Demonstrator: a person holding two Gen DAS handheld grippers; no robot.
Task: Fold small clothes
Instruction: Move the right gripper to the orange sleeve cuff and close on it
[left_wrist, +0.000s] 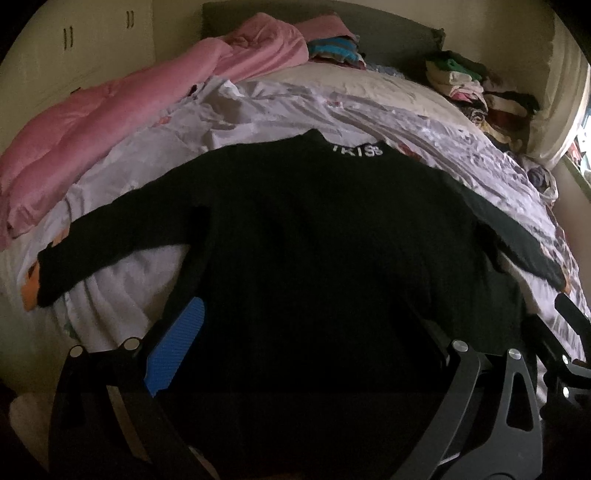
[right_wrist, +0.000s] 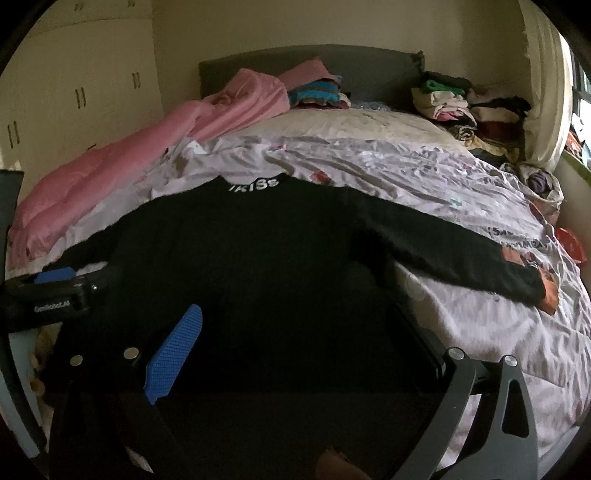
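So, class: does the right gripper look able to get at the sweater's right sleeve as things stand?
Probably yes. The right gripper is open over the black sweater, and the sleeve lies flat and uncovered on the bedsheet, with nothing between them.

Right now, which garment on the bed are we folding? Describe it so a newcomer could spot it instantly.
Start at the bed with the wrinkled pale lilac printed sheet. Spread flat across its near end, sleeves stretched out to both sides, lies the black long-sleeved knit sweater. Unlike the pink quilt beside it and the stacked clothes by the headboard, it is plain black with white lettering on its collar.
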